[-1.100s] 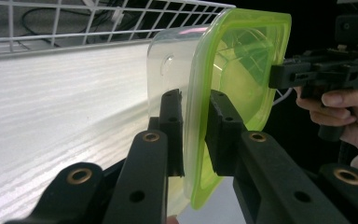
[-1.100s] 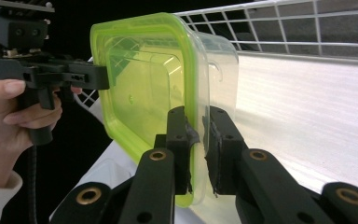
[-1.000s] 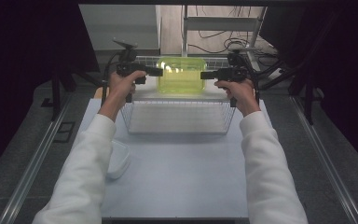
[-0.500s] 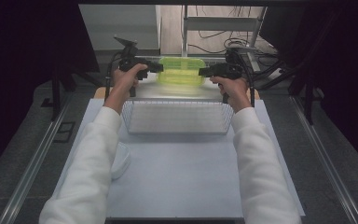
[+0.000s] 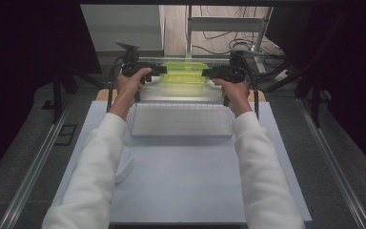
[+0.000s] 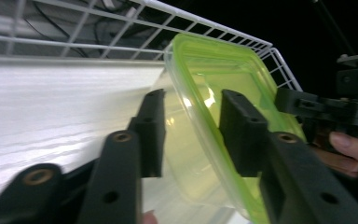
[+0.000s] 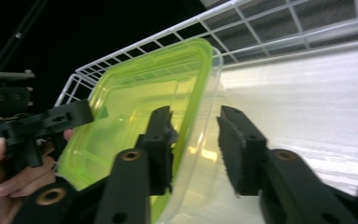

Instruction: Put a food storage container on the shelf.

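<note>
A clear plastic container with a lime-green lid (image 5: pixel 185 72) sits at the far end of the table, behind the wire basket (image 5: pixel 180 121). My left gripper (image 5: pixel 163 70) is at its left end and my right gripper (image 5: pixel 206 73) at its right end. In the left gripper view the container's rim (image 6: pixel 200 116) runs between the jaws of the left gripper (image 6: pixel 192 95) with gaps on both sides. In the right gripper view the container's edge (image 7: pixel 200 116) lies between the spread jaws of the right gripper (image 7: pixel 195 112). Both pairs of jaws have just been opening.
A white wire rack wall (image 6: pixel 121 18) rises behind the container, with a pale surface (image 7: pixel 317 102) under it. A white rounded object (image 5: pixel 124 164) lies near the left sleeve on the light blue table top (image 5: pixel 186 181). Cables and dark stands crowd the far side.
The container has gone from tilted and higher between the grippers to lower and flatter at the back. Both hands have shifted a little away from the person.
</note>
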Motion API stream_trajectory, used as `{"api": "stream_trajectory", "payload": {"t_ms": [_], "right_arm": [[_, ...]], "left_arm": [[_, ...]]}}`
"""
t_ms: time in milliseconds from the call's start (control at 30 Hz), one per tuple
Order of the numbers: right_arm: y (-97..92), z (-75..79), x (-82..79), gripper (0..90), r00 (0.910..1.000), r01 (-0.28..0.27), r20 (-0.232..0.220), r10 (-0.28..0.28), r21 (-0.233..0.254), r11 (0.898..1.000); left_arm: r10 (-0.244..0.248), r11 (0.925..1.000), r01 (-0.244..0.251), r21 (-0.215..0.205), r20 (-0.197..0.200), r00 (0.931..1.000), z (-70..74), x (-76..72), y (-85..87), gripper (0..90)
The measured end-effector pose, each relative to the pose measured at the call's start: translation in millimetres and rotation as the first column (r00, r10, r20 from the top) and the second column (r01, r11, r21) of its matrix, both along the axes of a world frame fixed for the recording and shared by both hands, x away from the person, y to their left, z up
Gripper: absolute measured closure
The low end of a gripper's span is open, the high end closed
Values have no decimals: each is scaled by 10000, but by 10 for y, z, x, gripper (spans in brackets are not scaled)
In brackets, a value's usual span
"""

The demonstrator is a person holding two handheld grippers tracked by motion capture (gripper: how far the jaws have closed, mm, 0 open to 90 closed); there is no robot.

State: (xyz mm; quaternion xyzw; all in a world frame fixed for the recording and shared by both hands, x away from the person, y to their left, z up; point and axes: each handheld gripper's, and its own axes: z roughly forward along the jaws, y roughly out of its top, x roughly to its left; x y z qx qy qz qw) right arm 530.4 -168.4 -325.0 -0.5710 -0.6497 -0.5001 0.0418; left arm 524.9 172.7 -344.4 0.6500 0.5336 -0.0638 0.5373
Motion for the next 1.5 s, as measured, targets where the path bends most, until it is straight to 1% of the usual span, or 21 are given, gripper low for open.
{"api": "stream_trajectory", "payload": {"t_ms": [67,100,133,167,233,300,433,533,633,733,867,1000,1067,1133,1200,1267,1300,1333,1400,1433,1500], "right_arm": [[0,5,-34,542,9996,57,293,-53,-133,9999],[1,21,-55,508,9992,167,353,-161,-171,9997],[2,47,-82,474,9983,285,508,-276,-182,9994],[6,72,-108,455,9976,329,619,-318,-165,9993],[23,124,-162,414,9959,370,829,-351,-217,9991],[37,177,-225,385,9917,434,1226,-375,-461,9980],[27,268,-356,365,9804,-6,1957,235,-1163,9932],[-3,313,-457,339,9703,-498,2239,918,-1865,9812],[-55,336,-561,325,9599,-857,2387,1473,-2505,9643],[-130,350,-670,322,9499,-1224,2462,1924,-2733,9541],[-209,318,-840,318,9392,-1651,2437,2417,-2968,9406],[-263,225,-1014,318,9275,-2162,2304,2945,-3122,9251],[-277,164,-1104,323,9243,-2433,2054,3217,-3324,9112],[-284,95,-1203,324,9178,-2762,1783,3547,-3548,8932],[-299,22,-1309,323,9117,-2890,1715,3733,-3780,8796],[-329,-56,-1416,326,9068,-2966,1702,3857,-3926,8706],[-347,-97,-1465,327,9041,-3013,1684,3928,-4008,8652],[-364,-140,-1516,331,9031,-3020,1695,3947,-4029,8640],[-396,-234,-1610,332,9026,-3104,1602,3996,-4011,8619],[-412,-282,-1656,334,9008,-3120,1604,4036,-4073,8583],[-439,-376,-1736,333,8969,-3206,1623,4114,-4022,8576]], "left_arm": [[133,9996,-142,252,371,9992,20,-41,-3,496],[279,9990,-302,338,677,9973,43,-73,0,466],[279,9990,-302,338,677,9973,43,-73,0,442],[438,9981,-480,385,1036,9937,88,-124,12,427],[474,9972,-549,501,1405,9889,147,-193,26,395],[483,9962,-602,627,1758,9832,202,-275,47,371],[165,9937,-418,1043,2319,9726,282,-453,99,360],[-154,9926,-163,1203,2584,9659,308,-603,148,359],[-509,9830,-9,1838,2766,9596,322,-780,182,359],[-717,9781,112,2076,2861,9555,327,-942,216,358],[-898,9710,141,2385,3100,9465,288,-1207,248,363],[-1289,9571,401,2869,2978,9459,159,-1418,239,366],[-1448,9519,545,3015,2861,9472,100,-1514,235,365],[-1625,9433,720,3240,2619,9513,44,-1609,223,365],[-1824,9367,954,3369,2371,9542,-27,-1705,210,366],[-1957,9258,1046,3632,2239,9548,-105,-1810,190,365],[-1985,9181,1029,3827,2192,9553,-143,-1865,176,365],[-2018,9121,1030,3968,2161,9553,-182,-1918,170,365],[-2082,9081,1092,4042,2097,9554,-262,-2019,171,363],[-2068,9097,1087,4008,2103,9555,-304,-2069,177,362],[-2080,9101,1096,3996,2118,9549,-411,-2161,189,358]]}}
